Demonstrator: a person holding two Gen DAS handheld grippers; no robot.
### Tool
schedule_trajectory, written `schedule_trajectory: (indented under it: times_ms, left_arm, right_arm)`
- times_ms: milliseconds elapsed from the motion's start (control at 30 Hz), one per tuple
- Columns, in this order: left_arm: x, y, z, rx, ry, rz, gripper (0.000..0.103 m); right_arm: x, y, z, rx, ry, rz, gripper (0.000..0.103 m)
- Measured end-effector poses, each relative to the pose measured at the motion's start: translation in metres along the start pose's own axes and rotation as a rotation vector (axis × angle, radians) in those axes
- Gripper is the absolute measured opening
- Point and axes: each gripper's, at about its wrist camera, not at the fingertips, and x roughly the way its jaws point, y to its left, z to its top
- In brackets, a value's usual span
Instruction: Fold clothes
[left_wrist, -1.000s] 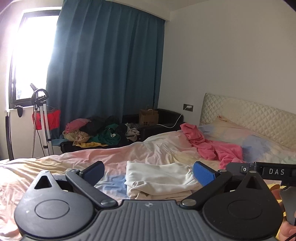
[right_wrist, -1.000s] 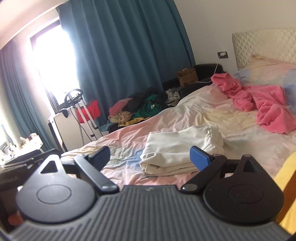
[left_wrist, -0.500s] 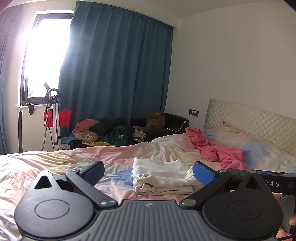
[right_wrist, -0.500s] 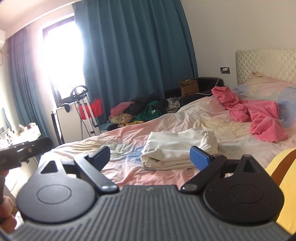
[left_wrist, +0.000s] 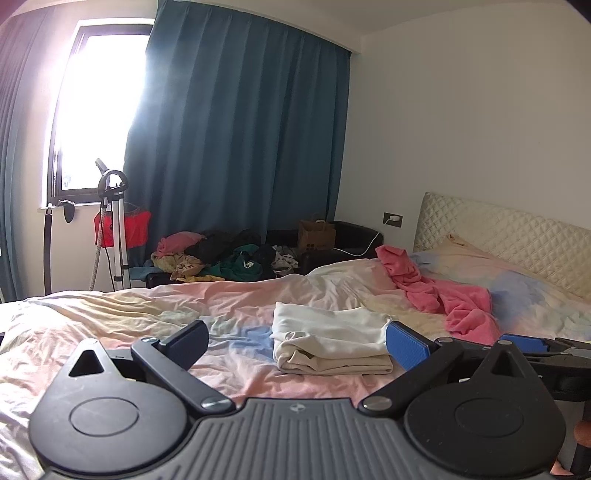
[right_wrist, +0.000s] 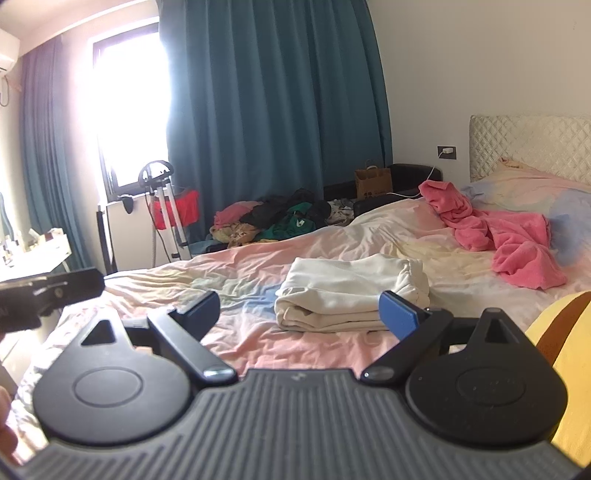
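A folded cream garment (left_wrist: 332, 341) lies on the pastel bedsheet (left_wrist: 221, 306); it also shows in the right wrist view (right_wrist: 351, 295). My left gripper (left_wrist: 297, 341) is open and empty, held back from the garment and above the bed. My right gripper (right_wrist: 299, 312) is open and empty, also short of the garment. A crumpled pink garment (left_wrist: 443, 295) lies near the pillows, also in the right wrist view (right_wrist: 498, 229). The right gripper shows at the left view's right edge (left_wrist: 532, 343); the left gripper's body (right_wrist: 48, 291) shows at the right view's left edge.
A pile of mixed clothes (left_wrist: 221, 258) sits on a dark couch beyond the bed. A garment steamer stand (left_wrist: 114, 229) stands by the window. A quilted headboard (left_wrist: 517, 236) is at the right. A yellow and brown cloth (right_wrist: 561, 350) is at the right view's lower right.
Both grippers have pulled back and levelled out; the folded cream garment now looks farther off and lower in view. Both stay open and empty.
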Motion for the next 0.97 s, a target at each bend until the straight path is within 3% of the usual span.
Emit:
schedule_trajectory:
  times_ms: [333,967]
  left_arm:
    - [0.025,-0.001,-0.011,-0.005,0.045,0.002,0.103]
    - [0.044,0.001,-0.018,-0.013,0.048,0.027,0.103]
  right_arm:
    - [0.01,-0.005,-0.013,-0.008,0.014,-0.047,0.094]
    - [0.014,-0.002,-0.014,-0.01,0.037,-0.067,0.094]
